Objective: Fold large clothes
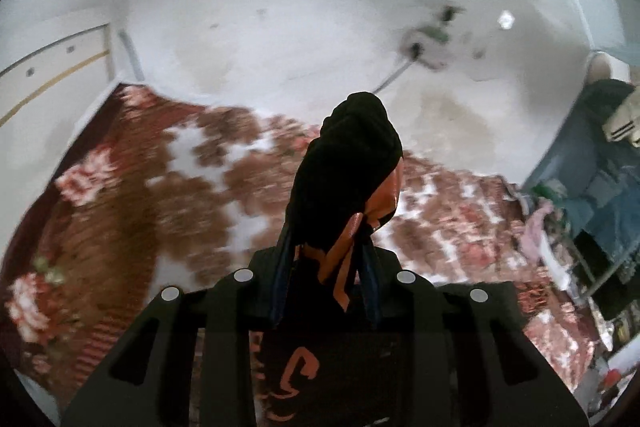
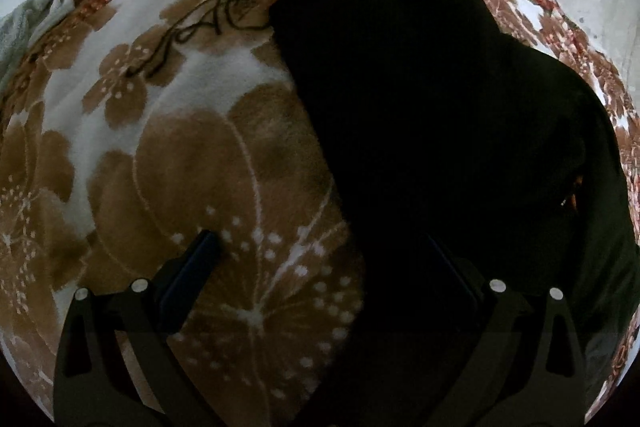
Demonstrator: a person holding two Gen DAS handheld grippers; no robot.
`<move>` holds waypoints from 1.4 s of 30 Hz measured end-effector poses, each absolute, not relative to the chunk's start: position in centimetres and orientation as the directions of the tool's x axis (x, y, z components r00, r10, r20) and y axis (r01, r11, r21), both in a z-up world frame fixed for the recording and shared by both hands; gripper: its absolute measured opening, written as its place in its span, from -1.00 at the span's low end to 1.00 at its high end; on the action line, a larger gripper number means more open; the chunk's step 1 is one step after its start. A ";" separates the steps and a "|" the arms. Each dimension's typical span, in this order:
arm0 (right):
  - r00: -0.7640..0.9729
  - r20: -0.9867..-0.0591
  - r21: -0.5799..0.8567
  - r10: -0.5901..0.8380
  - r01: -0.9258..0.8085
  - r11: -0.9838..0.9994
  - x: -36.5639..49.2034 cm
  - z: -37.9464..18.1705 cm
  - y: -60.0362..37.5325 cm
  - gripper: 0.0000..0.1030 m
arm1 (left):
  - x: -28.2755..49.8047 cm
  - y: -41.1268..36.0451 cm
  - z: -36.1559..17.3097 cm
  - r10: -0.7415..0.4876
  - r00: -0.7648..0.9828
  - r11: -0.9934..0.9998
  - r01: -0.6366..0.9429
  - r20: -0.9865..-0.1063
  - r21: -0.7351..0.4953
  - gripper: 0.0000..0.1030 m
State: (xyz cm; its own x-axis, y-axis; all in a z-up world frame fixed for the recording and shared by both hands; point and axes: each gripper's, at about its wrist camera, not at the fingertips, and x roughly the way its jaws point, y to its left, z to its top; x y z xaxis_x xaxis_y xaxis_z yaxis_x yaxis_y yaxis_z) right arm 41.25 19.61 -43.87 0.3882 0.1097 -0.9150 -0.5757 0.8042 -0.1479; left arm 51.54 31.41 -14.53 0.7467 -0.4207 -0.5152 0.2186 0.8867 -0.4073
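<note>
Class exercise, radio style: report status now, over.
Left gripper shut on black garment. Right gripper open over floral blanket. Nothing in the way.

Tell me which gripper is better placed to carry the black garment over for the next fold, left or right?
Left, probably. The left gripper is shut on a bunch of the black garment, lifted above the floral blanket. The right gripper is open, low over the blanket at the cloth's edge, gripping nothing.

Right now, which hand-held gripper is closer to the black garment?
Left. The left hand-held gripper is clamped on the black garment, lifting it. The right hand-held gripper hangs open at its edge, not gripping.
</note>
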 end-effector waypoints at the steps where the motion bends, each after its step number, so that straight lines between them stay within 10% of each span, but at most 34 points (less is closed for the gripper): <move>1: 0.393 -0.913 -0.151 0.110 -0.574 0.805 41.0 -43.9 19.7 0.92 | 51.5 29.8 -14.0 -0.437 0.744 0.878 0.233 -0.505 -0.418 -0.42; 12: 0.417 -0.901 -0.149 0.117 -0.552 0.820 39.9 -43.8 19.4 0.93 | 49.4 9.6 -13.7 -0.601 0.666 0.772 0.340 -0.442 -0.537 -0.43; 38: 0.450 -0.847 -0.046 0.283 -0.593 0.804 38.0 -44.1 16.1 0.93 | 46.6 -17.3 -36.9 -0.360 0.391 0.904 0.370 -0.847 -0.214 -0.36; 42: 0.449 -0.844 -0.038 0.293 -0.594 0.803 38.0 -44.1 16.0 0.93 | 45.4 -19.7 -37.8 -0.315 0.380 0.897 0.419 -0.870 -0.142 0.31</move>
State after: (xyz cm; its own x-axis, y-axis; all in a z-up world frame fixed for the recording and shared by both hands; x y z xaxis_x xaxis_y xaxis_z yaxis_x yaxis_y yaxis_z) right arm 38.02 16.02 -44.10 0.4490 0.2928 -0.8442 -0.5945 0.8032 -0.0376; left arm 45.35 -19.75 -37.77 0.3802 -0.3149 -0.8697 0.4190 0.8969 -0.1416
